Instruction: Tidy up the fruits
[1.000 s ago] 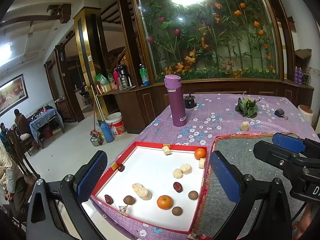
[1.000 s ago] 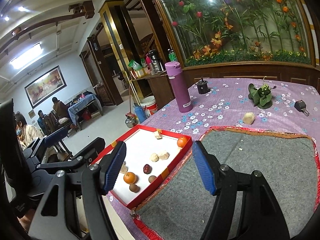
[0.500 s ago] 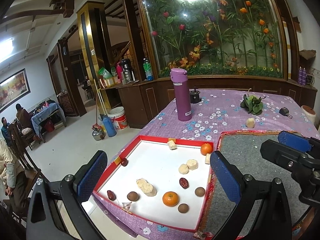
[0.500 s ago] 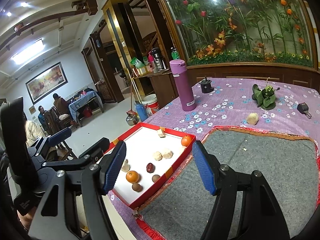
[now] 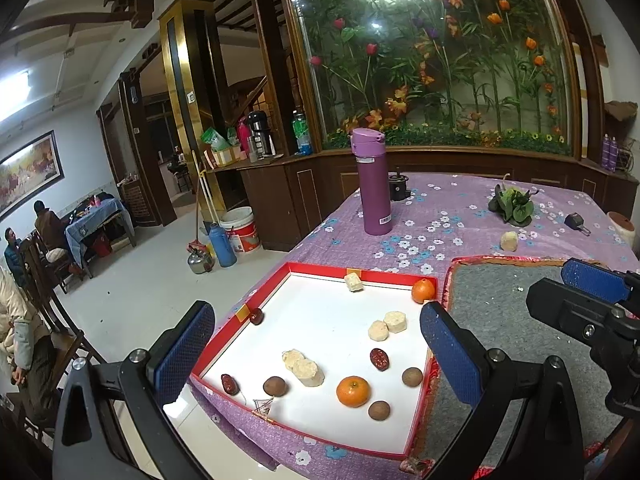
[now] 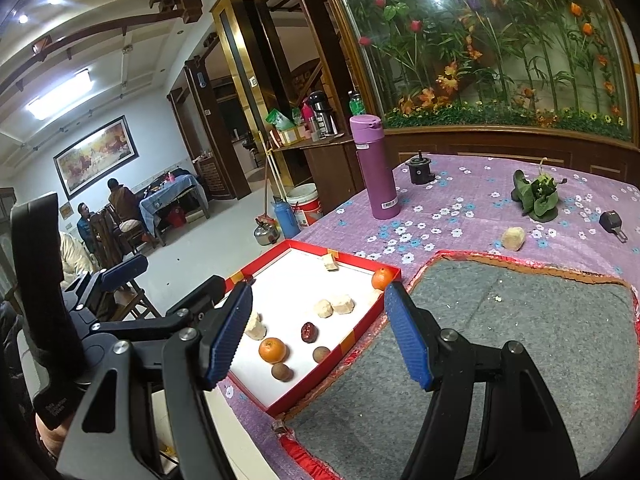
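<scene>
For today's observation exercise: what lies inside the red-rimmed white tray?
Inside the red-rimmed white tray: two oranges, three round brown fruits, three dark red dates and pale cut chunks. The left claw's blue finger hides part of the right edge.

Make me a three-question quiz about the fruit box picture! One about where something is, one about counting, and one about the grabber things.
1. Where does the purple bottle stand?
A. inside the red tray
B. on the flowered tablecloth beyond the tray
C. on the grey mat

2. How many oranges lie in the red tray?
A. one
B. two
C. four

3. How are the two grippers?
A. both open and empty
B. both shut on fruit
C. one holds the bottle

Answers: 1 B, it stands on the cloth behind the tray. 2 B, near orange and corner orange. 3 A, left gripper and right gripper show spread fingers holding nothing.
</scene>
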A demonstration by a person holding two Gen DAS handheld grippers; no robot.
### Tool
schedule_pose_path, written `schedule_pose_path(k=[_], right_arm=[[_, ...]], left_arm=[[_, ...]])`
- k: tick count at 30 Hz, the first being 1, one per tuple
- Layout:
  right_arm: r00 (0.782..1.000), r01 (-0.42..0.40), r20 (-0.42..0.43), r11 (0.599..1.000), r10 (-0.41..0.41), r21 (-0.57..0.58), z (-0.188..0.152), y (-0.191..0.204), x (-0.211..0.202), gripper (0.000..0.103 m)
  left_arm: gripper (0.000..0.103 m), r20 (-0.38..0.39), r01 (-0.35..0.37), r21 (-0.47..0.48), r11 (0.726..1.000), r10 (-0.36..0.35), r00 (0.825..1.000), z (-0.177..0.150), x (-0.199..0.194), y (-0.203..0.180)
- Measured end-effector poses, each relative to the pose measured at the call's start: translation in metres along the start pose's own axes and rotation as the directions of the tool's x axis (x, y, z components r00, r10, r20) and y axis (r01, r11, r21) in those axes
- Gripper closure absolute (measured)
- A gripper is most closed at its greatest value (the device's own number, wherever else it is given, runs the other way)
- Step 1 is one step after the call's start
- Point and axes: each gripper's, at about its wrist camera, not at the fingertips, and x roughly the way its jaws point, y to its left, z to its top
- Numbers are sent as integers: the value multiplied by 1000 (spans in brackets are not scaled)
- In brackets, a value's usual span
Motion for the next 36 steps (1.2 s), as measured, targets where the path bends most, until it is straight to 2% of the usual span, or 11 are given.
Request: schedule_pose_path(k=[27,36], right_arm=[[1000,-12,-28,997,10,-77,-1,41,21,33],[999,-38,-27,994,35,-106,2,58,27,33]], left_arm=[[0,-17,31,-69,997,-32,999,-12,2,40],[0,-20,113,-61,992,-114,993,-15,3,54]])
